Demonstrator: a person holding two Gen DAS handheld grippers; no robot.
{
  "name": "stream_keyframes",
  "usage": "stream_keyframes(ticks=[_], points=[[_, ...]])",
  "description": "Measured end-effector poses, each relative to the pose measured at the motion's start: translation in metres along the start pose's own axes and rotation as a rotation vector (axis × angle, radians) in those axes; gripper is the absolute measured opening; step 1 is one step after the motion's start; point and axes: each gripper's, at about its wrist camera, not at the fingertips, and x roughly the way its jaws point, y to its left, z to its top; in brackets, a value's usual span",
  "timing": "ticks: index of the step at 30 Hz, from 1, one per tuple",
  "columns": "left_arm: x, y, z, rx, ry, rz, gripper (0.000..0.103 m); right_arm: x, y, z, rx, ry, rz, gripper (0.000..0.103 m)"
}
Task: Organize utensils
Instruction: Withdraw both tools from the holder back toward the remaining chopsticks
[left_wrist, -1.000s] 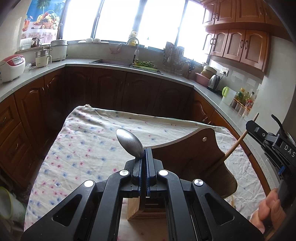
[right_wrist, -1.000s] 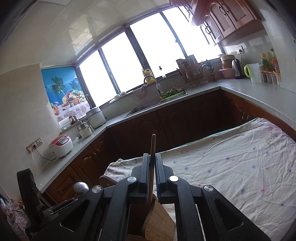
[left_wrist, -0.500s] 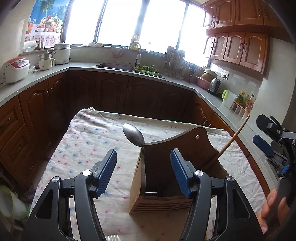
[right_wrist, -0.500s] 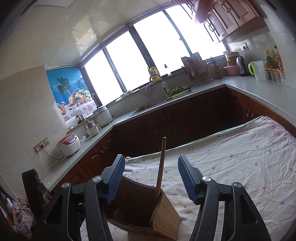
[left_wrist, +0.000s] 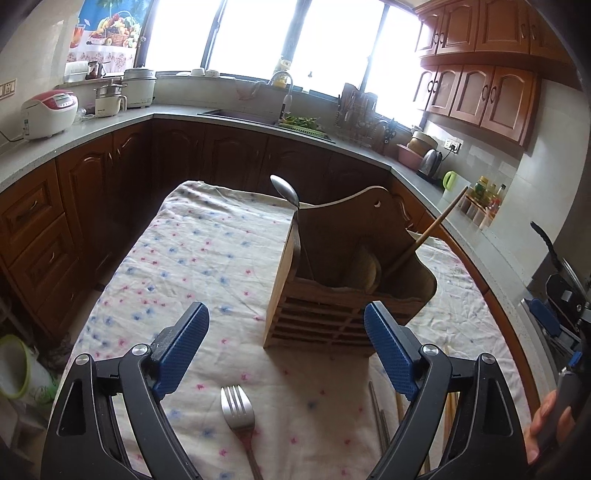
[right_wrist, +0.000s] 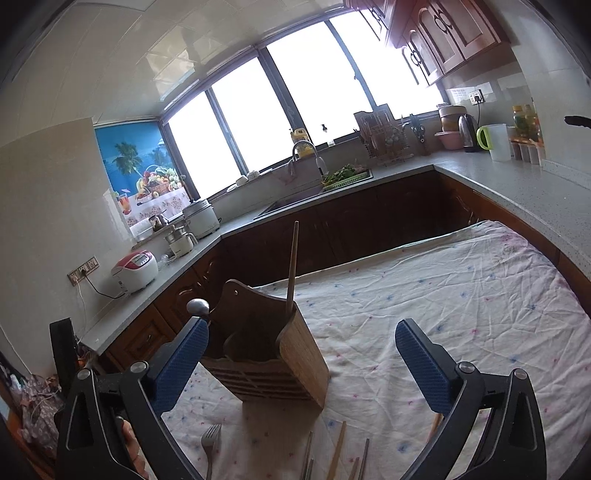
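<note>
A wooden utensil holder (left_wrist: 332, 288) (right_wrist: 266, 354) stands on the flowered tablecloth (left_wrist: 207, 258). A metal spoon (left_wrist: 284, 190) (right_wrist: 197, 306) leans out of its left side, and a wooden chopstick (left_wrist: 432, 229) (right_wrist: 292, 266) sticks out on its right. My left gripper (left_wrist: 286, 347) hangs in front of the holder, its jaws still opening with nothing between them. My right gripper (right_wrist: 301, 363) is also opening wide, empty, just short of the holder. A metal fork (left_wrist: 238, 417) (right_wrist: 209, 441) lies on the cloth near me. Several chopsticks (right_wrist: 338, 456) (left_wrist: 380, 417) lie beside it.
Kitchen counters (left_wrist: 110, 122) with dark wooden cabinets wrap around the table. A rice cooker (left_wrist: 48, 114), pots, a sink (right_wrist: 291, 201) and a kettle (right_wrist: 467, 133) sit on them. A person's hand (left_wrist: 546, 421) holds the right gripper at the left wrist view's edge.
Both grippers let go of the spoon and the chopstick, which now stand in the holder. Both jaws opened wide, and both grippers drew back from the holder toward me.
</note>
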Motion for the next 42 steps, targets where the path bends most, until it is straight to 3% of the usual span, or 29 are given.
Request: stream_keyframes(ticks=[17, 30, 38, 42], points=[[-0.008, -0.041, -0.066, 0.067, 0.145, -0.064, 0.088, -0.052, -0.054, -0.069, 0.047, 0.12, -0.176, 0.102], [0.005, -0.07, -0.073, 0.123, 0.199, -0.09, 0.088, -0.05, -0.072, -0.077, 0.041, 0.151, -0.226, 0.101], [0.018, -0.086, -0.068, 0.156, 0.224, -0.098, 0.087, -0.038, -0.083, -0.073, 0.066, 0.175, -0.228, 0.086], [0.028, -0.094, -0.066, 0.174, 0.247, -0.117, 0.075, -0.029, -0.089, -0.07, 0.077, 0.192, -0.221, 0.072]])
